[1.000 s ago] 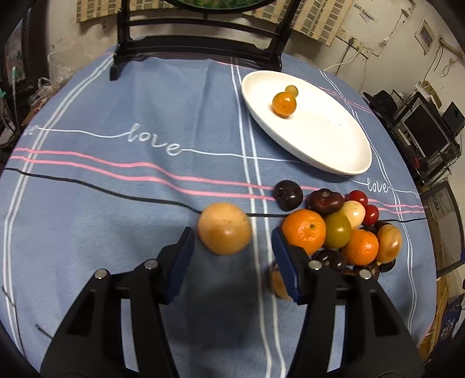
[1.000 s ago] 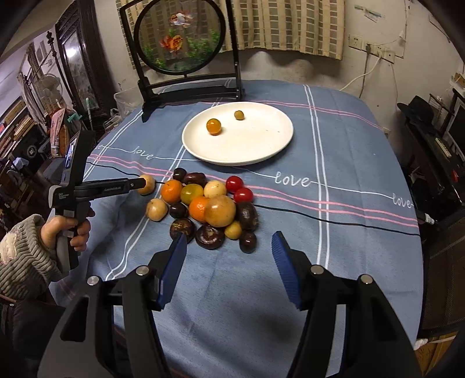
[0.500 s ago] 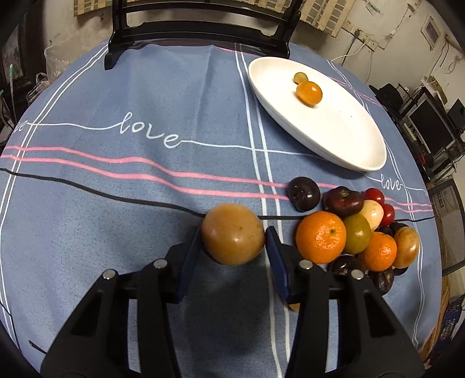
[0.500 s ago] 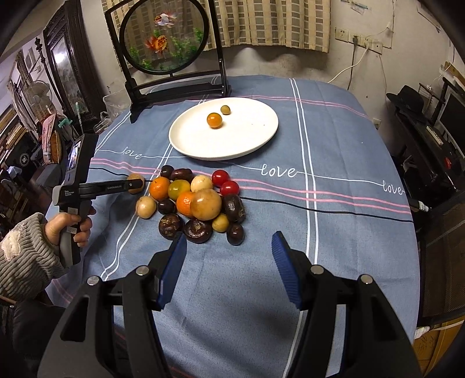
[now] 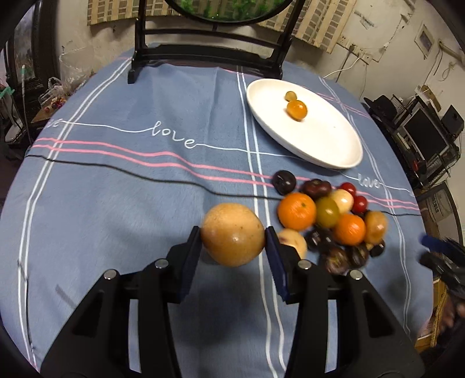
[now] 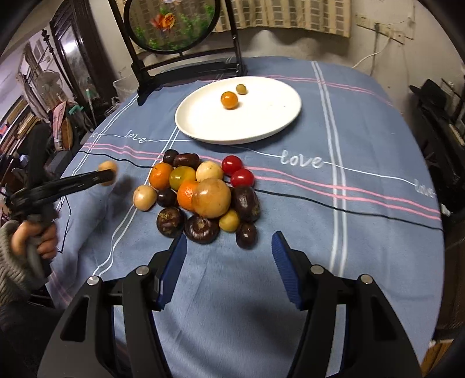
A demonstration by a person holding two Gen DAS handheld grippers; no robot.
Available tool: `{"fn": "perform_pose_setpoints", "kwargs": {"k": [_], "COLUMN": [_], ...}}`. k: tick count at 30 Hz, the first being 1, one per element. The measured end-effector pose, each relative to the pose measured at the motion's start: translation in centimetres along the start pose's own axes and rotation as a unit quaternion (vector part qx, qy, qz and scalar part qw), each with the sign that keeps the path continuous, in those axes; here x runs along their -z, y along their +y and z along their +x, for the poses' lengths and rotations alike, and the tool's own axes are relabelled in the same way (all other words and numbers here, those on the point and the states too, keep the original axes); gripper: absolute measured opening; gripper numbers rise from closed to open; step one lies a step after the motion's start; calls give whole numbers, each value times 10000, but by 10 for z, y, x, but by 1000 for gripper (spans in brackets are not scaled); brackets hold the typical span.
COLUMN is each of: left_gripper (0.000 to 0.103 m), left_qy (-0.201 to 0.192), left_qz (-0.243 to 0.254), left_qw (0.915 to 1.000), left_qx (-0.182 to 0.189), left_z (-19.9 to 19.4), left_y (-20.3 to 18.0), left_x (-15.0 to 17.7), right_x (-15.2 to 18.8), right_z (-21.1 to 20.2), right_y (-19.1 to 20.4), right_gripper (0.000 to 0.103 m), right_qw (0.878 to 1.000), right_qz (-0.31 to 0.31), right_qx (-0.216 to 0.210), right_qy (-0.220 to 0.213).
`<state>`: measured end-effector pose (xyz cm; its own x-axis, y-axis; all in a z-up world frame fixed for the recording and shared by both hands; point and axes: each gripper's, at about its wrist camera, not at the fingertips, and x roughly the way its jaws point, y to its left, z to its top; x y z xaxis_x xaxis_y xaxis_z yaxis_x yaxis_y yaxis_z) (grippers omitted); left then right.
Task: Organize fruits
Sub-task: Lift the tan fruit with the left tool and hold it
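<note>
Two grippers work over a round surface covered in a blue striped cloth lettered "love". Nearest in the left wrist view, the left gripper has its jaws pressed against both sides of a tan round fruit, having just been closing on it; the fruit hangs clear of the cloth, with its shadow below, just left of the fruit pile. In the right wrist view the same gripper shows at the left edge, held by a hand in a grey knit sleeve, with the tan fruit at its tip. The right gripper hovers low in front of the pile, jaws apart with only cloth between them. The pile lies near the middle of the surface: dark purple fruits along its near side, a large tan fruit in the centre touching an orange, another orange and a greenish-yellow fruit behind, and two red cherry tomatoes on the far right. Beyond the pile sits a white plate holding a small orange fruit and a smaller olive-coloured one, close together. Farthest back, at the surface's edge, stands a round screen on a black stand painted with goldfish.
</note>
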<state>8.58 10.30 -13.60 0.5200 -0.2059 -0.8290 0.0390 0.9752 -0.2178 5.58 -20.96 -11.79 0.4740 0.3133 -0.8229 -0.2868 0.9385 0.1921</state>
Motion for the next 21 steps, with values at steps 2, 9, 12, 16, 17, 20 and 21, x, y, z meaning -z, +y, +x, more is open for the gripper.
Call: {"fn": "perform_pose_setpoints", "kwargs": {"k": [2,9,12,16,17,20,21], "left_gripper": [45,45,45,45,45,45,45], "left_qy": [-16,57,100,89,76,91,113], "left_qz": [-27,-181,-254,-323,-320,-297,-267], "left_qw": [10000,9998,9995,9992,9992,9992,9993], "left_qx": [-10,-69,-163,-234,-243,-236,-238], "left_z": [-10,-34,-38,-41,-41,-41,-40], "left_y": [-1,-5,-4,-5,-5,-6,-7], "left_x": [6,29,35,38,38,36,36], "right_x": [-5,-20,-23,-21,-20,-15,-14], "right_z": [14,54,67,51,46,38,38], "right_y": [-9,-31,-36,-69,-75,-78,-73], "right_gripper": [61,61,62,62,62,62,62], "right_qw": [9999,9990,9990,9961,9955,9969,9981], "right_qz": [71,219,185,762,858,775,604], "right_qx": [113,222,195,438,402,91,57], "right_qy": [42,321,363,-24,-79,-69,-62]}}
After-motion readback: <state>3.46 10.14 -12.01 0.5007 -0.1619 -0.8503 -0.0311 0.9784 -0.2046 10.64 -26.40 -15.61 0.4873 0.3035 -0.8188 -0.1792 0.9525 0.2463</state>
